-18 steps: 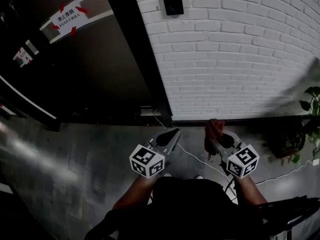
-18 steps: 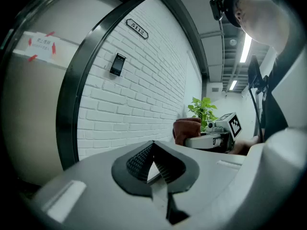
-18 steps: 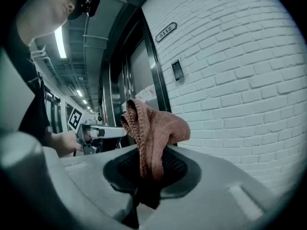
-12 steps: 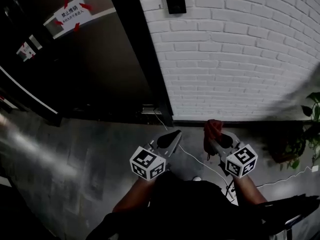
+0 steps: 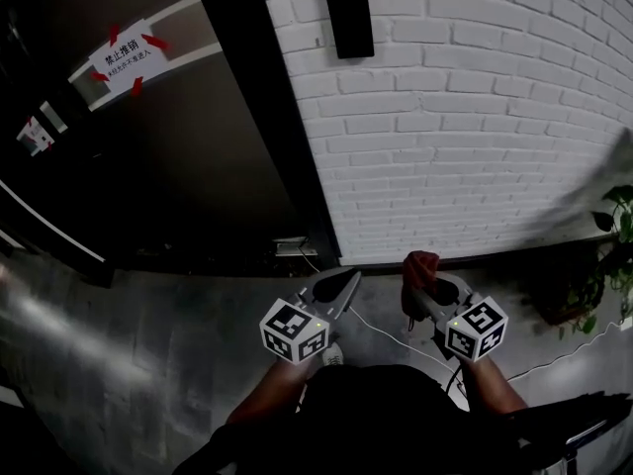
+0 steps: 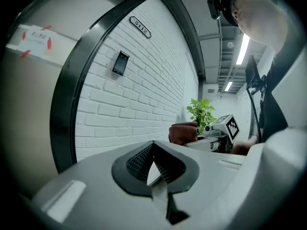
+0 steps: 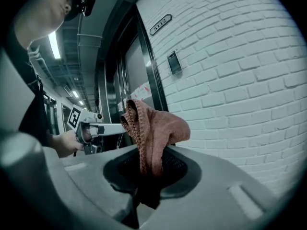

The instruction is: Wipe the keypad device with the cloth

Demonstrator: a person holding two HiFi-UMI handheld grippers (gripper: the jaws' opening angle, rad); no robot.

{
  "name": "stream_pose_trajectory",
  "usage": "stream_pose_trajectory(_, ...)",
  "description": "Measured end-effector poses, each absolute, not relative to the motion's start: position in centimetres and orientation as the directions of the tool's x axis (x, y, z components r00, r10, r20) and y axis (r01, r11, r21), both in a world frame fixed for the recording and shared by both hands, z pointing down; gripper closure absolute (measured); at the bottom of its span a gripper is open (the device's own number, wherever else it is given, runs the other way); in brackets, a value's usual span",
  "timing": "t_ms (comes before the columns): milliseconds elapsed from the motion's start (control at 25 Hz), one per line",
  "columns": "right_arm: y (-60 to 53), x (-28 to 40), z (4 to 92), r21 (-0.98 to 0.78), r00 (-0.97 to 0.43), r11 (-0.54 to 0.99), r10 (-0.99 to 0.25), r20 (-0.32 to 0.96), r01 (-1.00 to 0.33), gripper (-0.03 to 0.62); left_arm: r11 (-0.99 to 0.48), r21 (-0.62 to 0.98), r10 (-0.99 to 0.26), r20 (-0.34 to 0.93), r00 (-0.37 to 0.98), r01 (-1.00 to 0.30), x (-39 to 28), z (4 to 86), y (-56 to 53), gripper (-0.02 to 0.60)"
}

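Cloth [image 5: 419, 265] sits pinched in my right gripper [image 5: 423, 287], well below the keypad device [image 5: 349, 20]. My left gripper [image 5: 343, 285], also below the keypad device, is closed and empty.

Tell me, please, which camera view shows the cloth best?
The right gripper view: the cloth fills its centre, clamped in the right gripper. The head view shows only a small red bunch; the left gripper view, a distant lump.

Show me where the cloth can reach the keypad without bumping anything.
Bare brick wall lies right of and below the keypad, so the right gripper with the cloth has an open way up. It is tighter on the keypad's left, by the dark door frame, and low right, by the plant.
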State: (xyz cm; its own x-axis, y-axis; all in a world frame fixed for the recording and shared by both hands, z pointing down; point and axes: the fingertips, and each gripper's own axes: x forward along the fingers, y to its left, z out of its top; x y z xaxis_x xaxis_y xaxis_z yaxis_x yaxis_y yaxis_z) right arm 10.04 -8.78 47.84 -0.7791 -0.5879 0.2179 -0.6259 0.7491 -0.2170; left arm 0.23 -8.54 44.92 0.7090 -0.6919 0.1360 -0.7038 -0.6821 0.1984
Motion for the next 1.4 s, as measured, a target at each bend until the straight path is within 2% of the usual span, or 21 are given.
stream_pose_trajectory(480,-18.3,3.3,44.0,-0.26,-0.658,0.614,-0.741,0.133,-0.745,0.533,-0.817,0.169,-0.54,0.106,0.835,-0.551,-6.2,43.3,-17.2,0.565)
stream_pose_trajectory(680,-23.4,3.3,36.7,-0.135,-0.601,0.589,-0.794,0.085,-0.797,0.533,-0.832,0.183,-0.512,0.108,0.852,-0.523,-7.0,43.4,-19.1,0.565)
stream_pose_trajectory(1080,-30.1,1.4,20.2,0.175,-0.673,0.654,-0.735,-0.087,-0.736,0.534,-0.792,0.192,-0.576,0.079,0.814,-0.58,-5.5,42.2,-20.9,0.565)
stream_pose_trajectory(1400,-33.6,1.8,11.7,0.257,-0.679,0.631,-0.706,-0.201,-0.732,0.534,-0.744,0.202,-0.631,0.1,0.769,-0.637,-4.9,43.3,-20.0,0.565)
